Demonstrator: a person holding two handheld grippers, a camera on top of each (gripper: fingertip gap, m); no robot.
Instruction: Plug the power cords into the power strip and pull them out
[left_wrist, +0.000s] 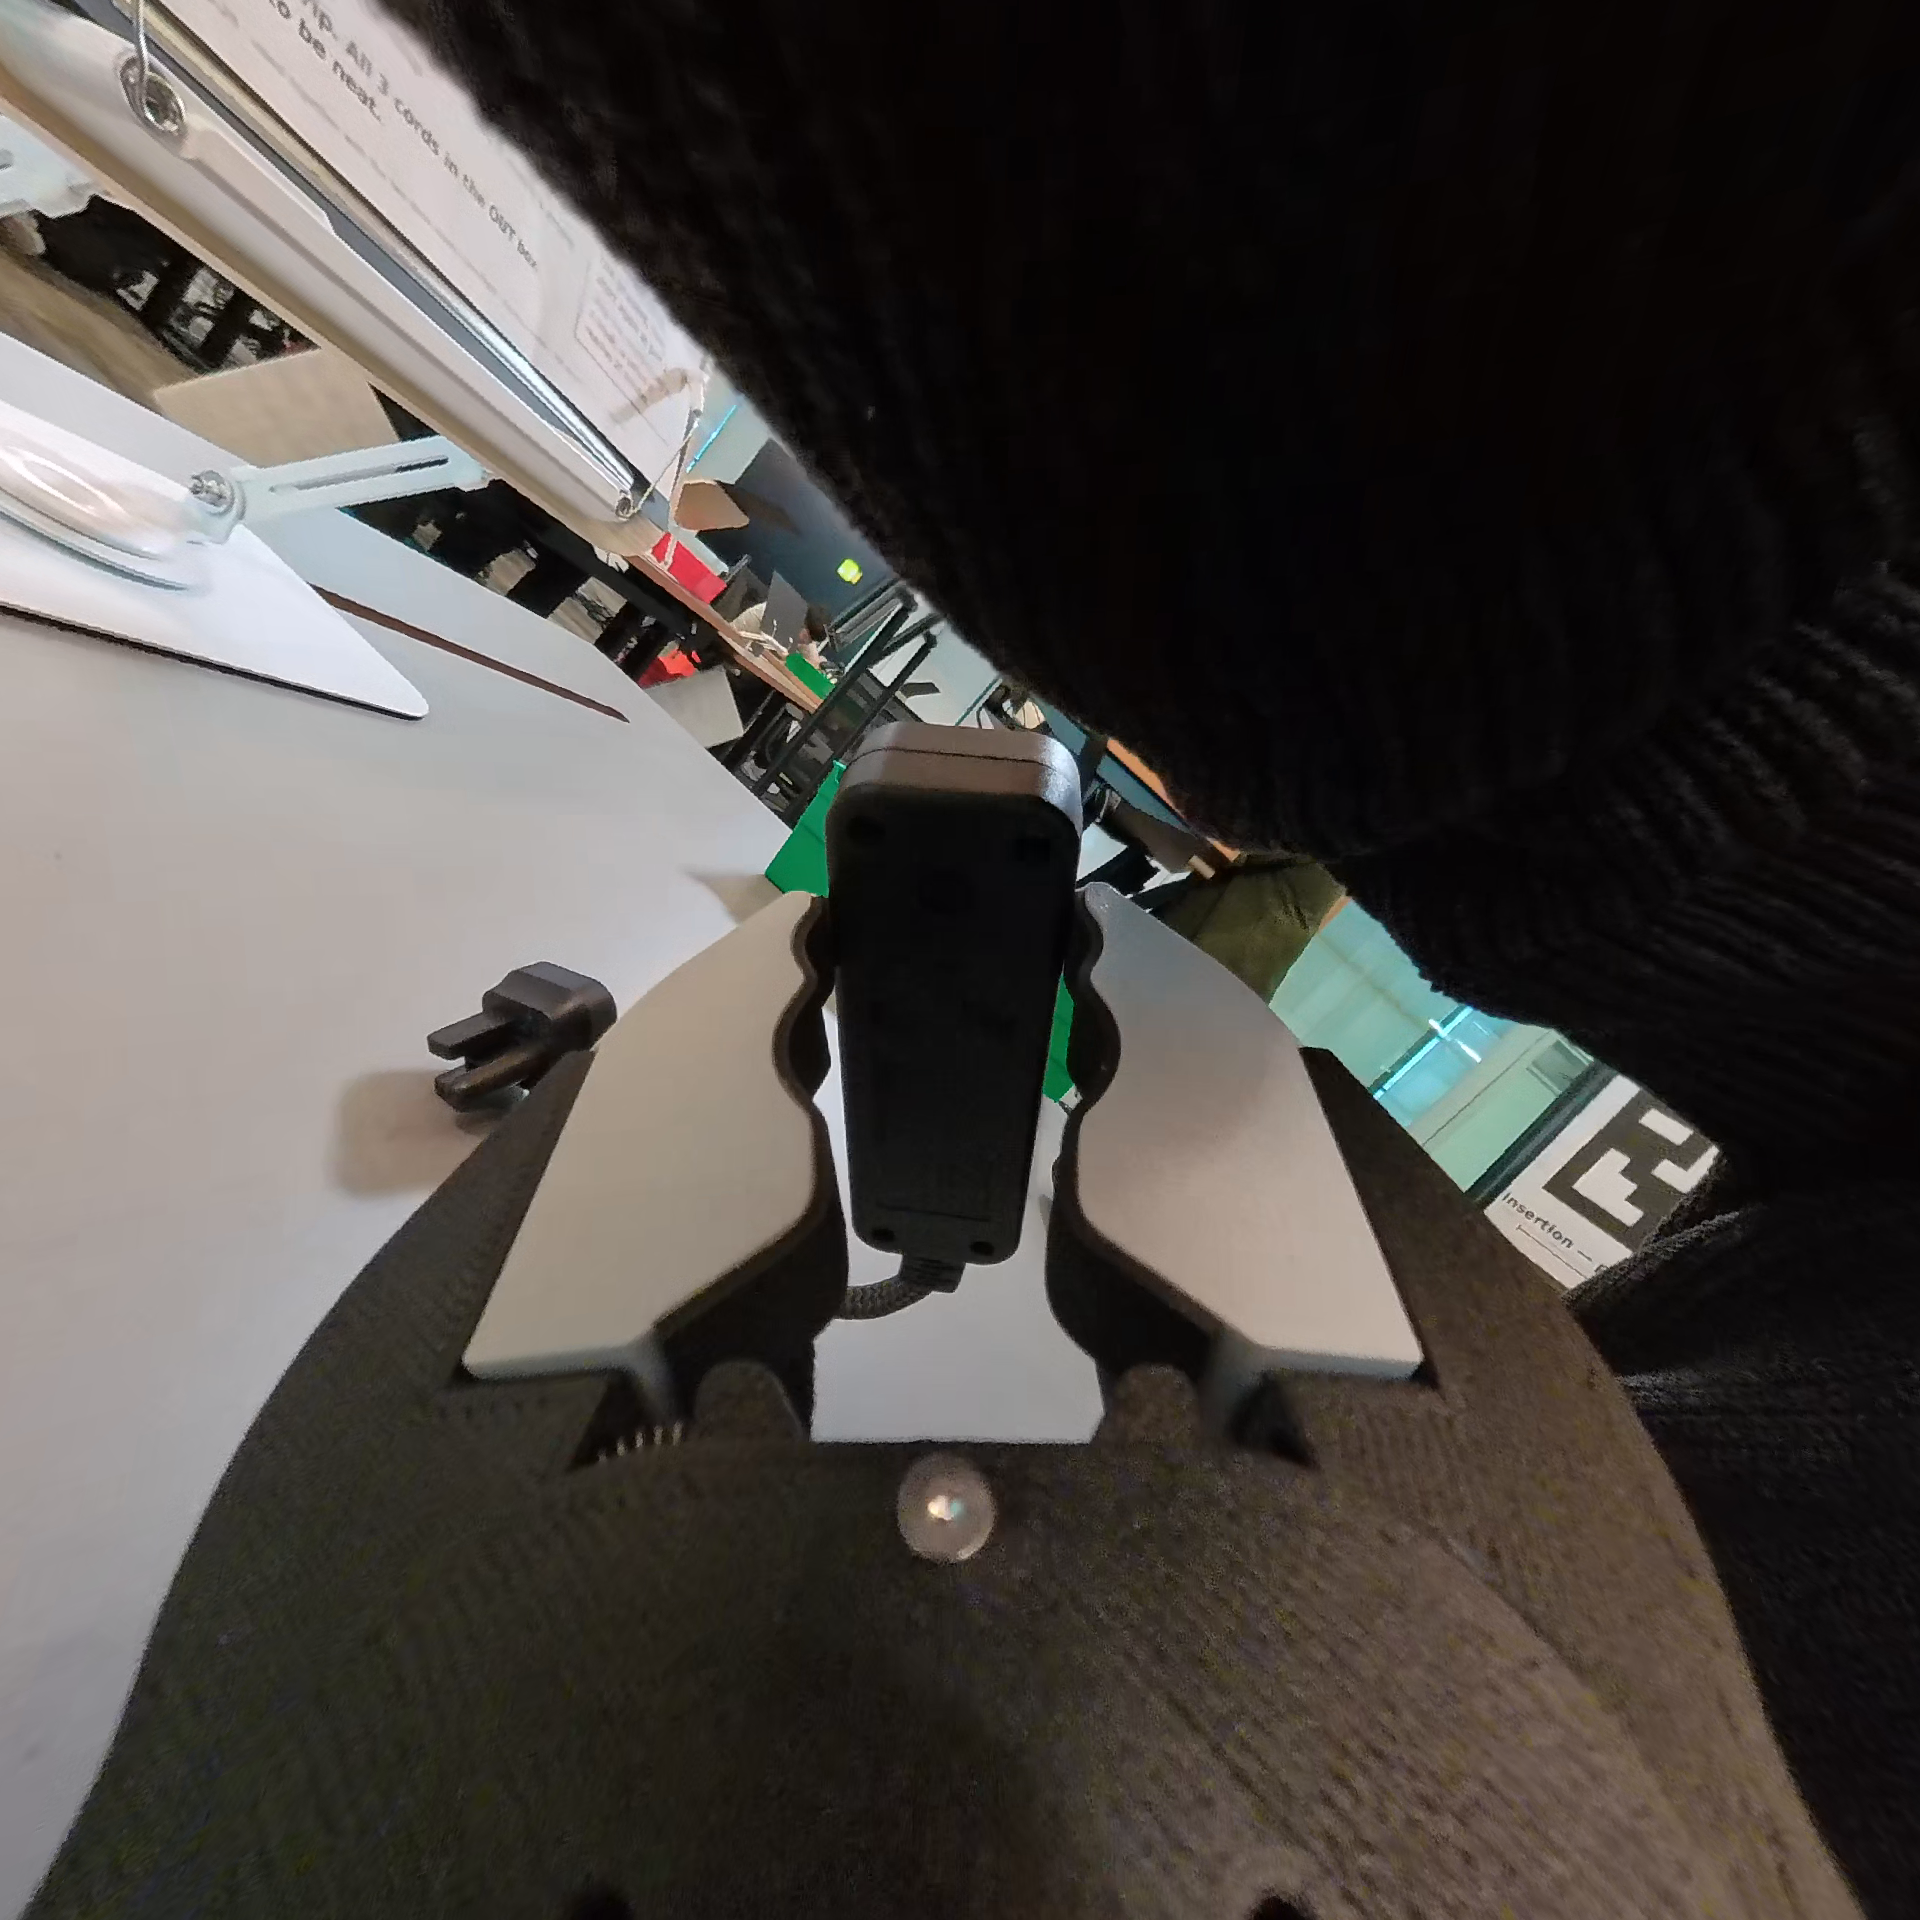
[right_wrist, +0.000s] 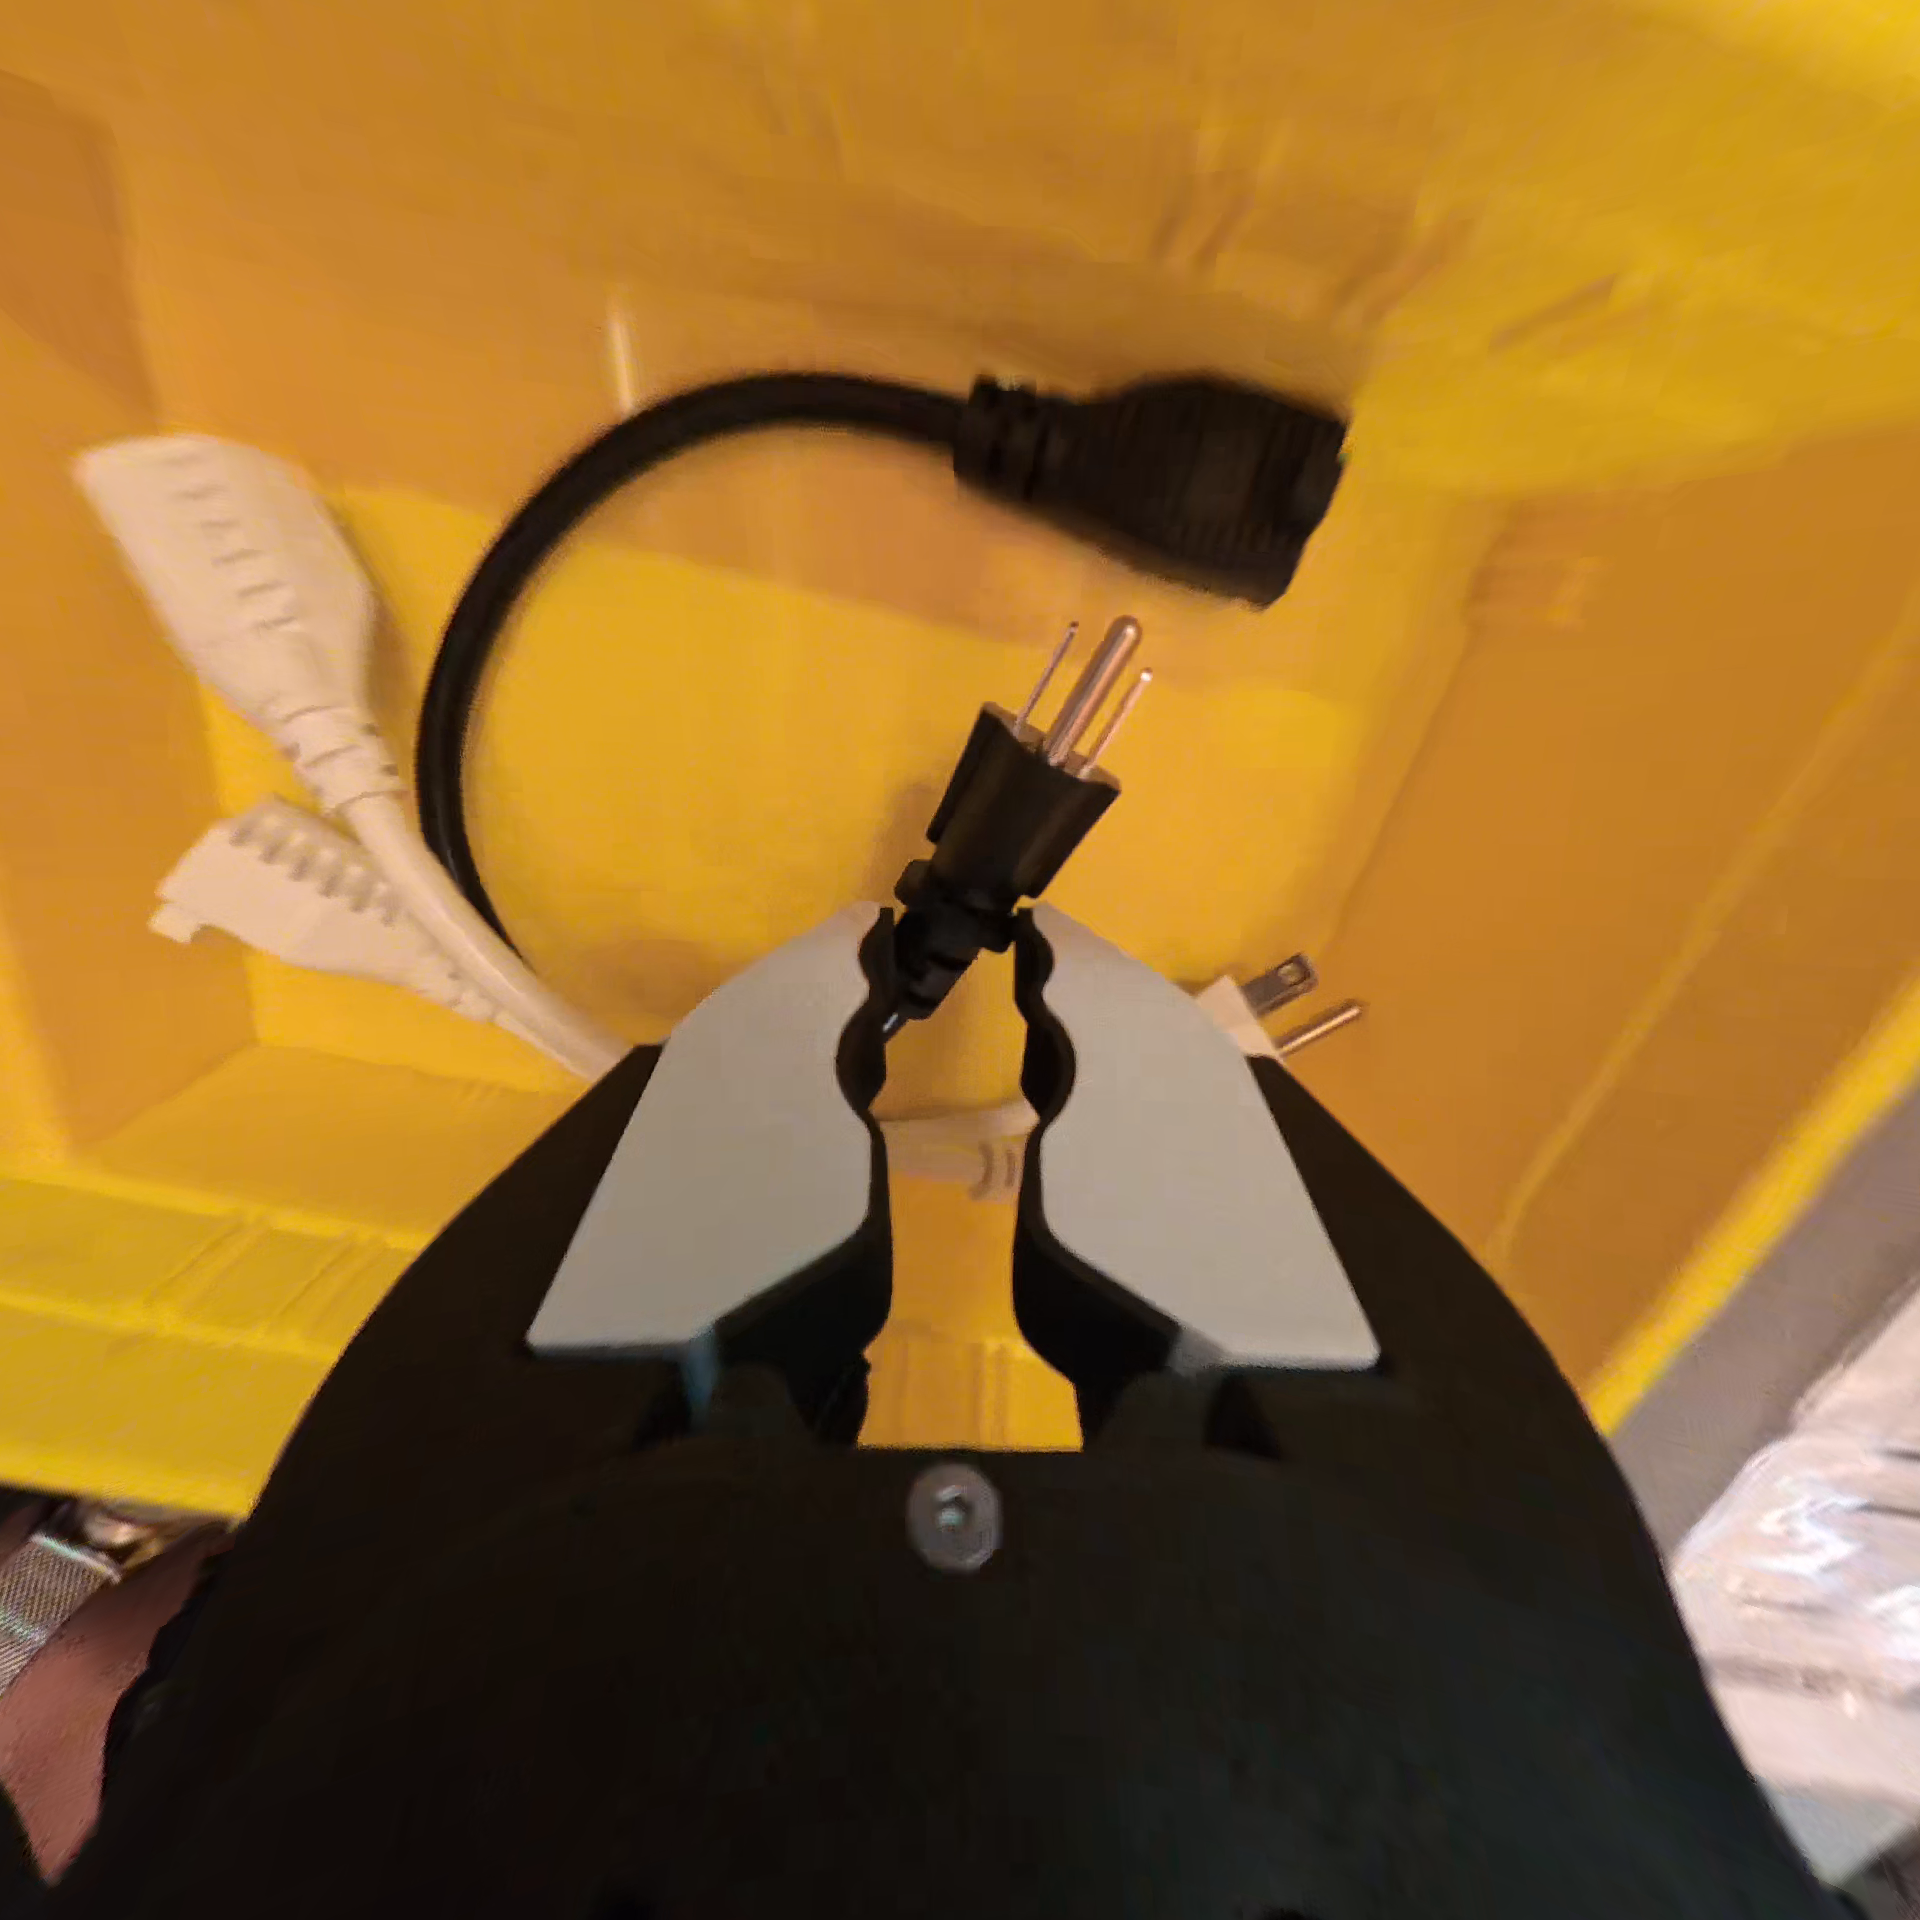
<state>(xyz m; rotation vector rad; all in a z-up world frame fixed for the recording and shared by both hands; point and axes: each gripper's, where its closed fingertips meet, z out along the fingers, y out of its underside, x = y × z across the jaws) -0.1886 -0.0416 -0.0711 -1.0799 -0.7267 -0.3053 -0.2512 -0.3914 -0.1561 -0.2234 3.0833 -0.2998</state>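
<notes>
In the left wrist view my left gripper (left_wrist: 948, 997) is shut on a black power strip (left_wrist: 951, 997), back side toward the camera, its braided cable at the bottom. A black plug (left_wrist: 520, 1029) lies on the grey table to the left. In the right wrist view my right gripper (right_wrist: 951, 935) is shut on the neck of a black cord's three-prong plug (right_wrist: 1029, 800), prongs pointing up and away. The black cord (right_wrist: 468, 665) loops to its socket end (right_wrist: 1153, 488) inside a yellow bin (right_wrist: 727, 208). A white cord (right_wrist: 301, 790) lies in the bin too.
A dark knitted sleeve (left_wrist: 1351, 416) fills the upper right of the left wrist view. A white stand base (left_wrist: 208, 613) and a tilted sheet holder (left_wrist: 364, 187) sit at the back left. A marker card (left_wrist: 1621, 1164) is at right. White plug prongs (right_wrist: 1288, 1003) show behind my right finger.
</notes>
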